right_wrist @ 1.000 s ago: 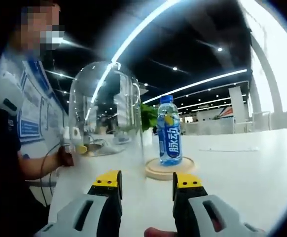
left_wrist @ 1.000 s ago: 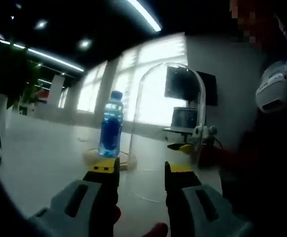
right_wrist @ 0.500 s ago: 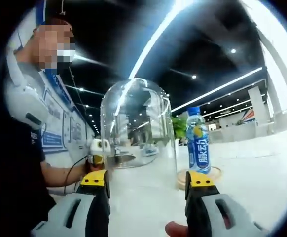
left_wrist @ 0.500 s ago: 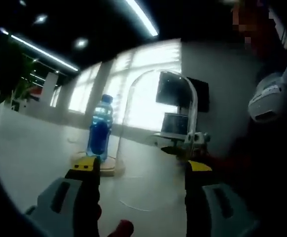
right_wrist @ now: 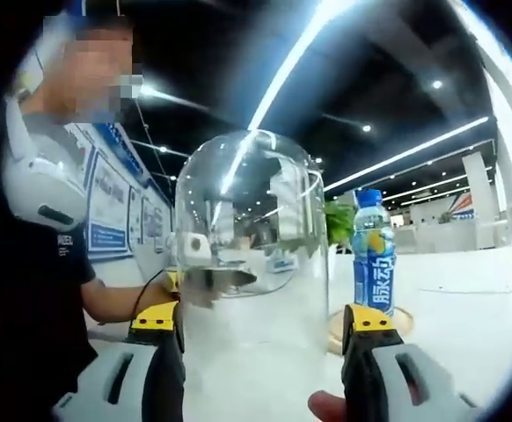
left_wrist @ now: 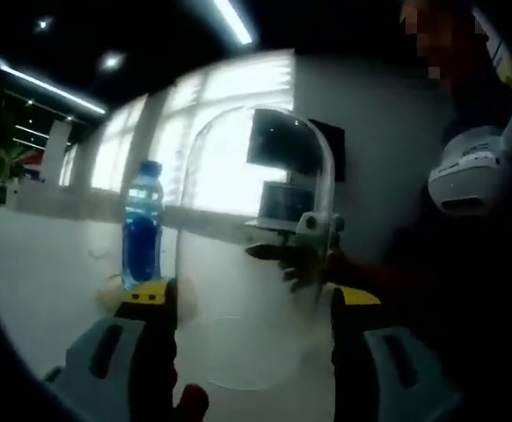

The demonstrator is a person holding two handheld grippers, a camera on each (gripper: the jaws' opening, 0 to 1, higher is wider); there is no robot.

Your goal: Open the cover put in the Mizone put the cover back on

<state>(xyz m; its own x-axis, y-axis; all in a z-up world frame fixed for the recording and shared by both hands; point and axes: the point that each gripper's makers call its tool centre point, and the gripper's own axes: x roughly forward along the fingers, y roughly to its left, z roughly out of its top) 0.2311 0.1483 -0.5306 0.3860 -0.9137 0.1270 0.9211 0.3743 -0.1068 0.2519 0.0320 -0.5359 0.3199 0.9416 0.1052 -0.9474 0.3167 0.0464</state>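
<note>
White desk (right_wrist: 467, 308): blue Mizone bottle (right_wrist: 373, 251) is set on round wooden base (right_wrist: 337, 331); clear glass dome cover (right_wrist: 252, 255) is framed by both grippers' released jaws for re-covering.

The glass dome cover (right_wrist: 252, 237) is clear and colourless, catching white streaks from the ceiling lights; in the left gripper view the cover (left_wrist: 252, 237) looks faintly grey against bright windows. The Mizone bottle (right_wrist: 373, 255) has a blue cap, a blue label with white characters and a yellow patch near the top. Its round base (right_wrist: 337, 332) appears pale wood-coloured, though the glass blurs it. The table (right_wrist: 467, 308) is white. The right gripper (right_wrist: 265, 321) has grey bodies with yellow-and-black tips, and the left gripper (left_wrist: 249, 299) is coloured the same. The person's sleeve (right_wrist: 27, 264) is black.
</note>
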